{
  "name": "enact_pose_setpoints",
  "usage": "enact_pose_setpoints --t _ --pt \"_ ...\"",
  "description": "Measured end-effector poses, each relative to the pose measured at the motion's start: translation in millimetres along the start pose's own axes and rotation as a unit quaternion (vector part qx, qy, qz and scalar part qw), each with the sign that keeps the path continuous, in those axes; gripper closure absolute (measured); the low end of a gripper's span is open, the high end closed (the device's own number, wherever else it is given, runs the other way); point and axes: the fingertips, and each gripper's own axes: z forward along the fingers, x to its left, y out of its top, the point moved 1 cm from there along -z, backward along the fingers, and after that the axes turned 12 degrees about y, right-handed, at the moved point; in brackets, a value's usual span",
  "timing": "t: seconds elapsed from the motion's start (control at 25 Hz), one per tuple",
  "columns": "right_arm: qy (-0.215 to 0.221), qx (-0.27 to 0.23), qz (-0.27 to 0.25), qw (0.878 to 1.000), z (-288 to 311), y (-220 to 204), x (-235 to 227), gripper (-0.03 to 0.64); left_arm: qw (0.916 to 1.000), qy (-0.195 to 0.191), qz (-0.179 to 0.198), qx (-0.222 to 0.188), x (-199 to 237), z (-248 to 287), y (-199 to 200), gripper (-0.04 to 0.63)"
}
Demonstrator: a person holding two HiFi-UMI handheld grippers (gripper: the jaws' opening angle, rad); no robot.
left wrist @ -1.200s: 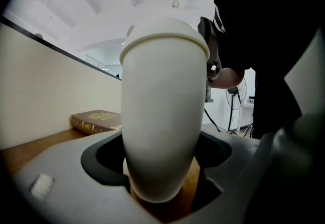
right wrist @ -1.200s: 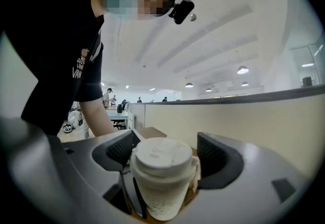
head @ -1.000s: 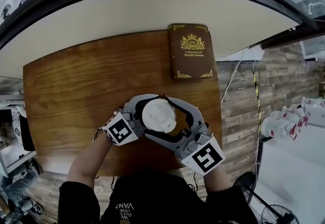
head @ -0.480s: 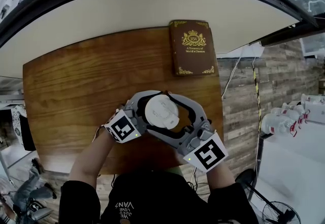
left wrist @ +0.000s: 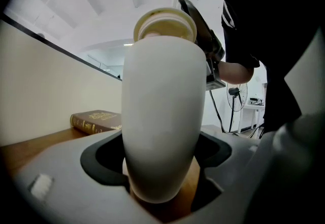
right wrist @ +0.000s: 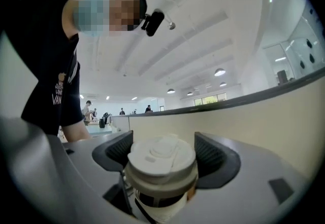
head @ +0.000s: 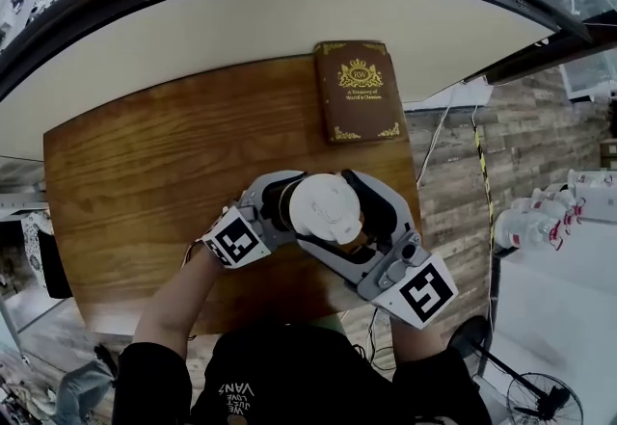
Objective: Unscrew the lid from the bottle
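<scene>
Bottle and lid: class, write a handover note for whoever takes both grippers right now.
Left claw: shut on the bottle at its body, holding it over the table.
Right claw: shut on the lid at the top.
Done: both grips are set.
Left: twist the lid off. How loose it is cannot be told.

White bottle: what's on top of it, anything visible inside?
A white lid caps the white bottle, clamped by the right gripper; the left gripper holds the body. The lid covers the mouth, so the inside is hidden.
</scene>
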Motion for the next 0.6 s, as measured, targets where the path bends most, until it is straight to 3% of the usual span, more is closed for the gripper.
enact_pose_setpoints --t 0.28,0.6 --pt "-0.063 -0.083 0.047 0.993 -22.1 36.1 2.4 0.262 0.9998 -0.007 -0.009 0.015 -1.2 0.1 -4.0 0.209" --pt "-0.144 -0.109 0.022 0.983 -53.8 60.3 26.8 0.262 0.9997 -0.008 -0.012 0.019 0.4 0.4 -3.9 0.209"
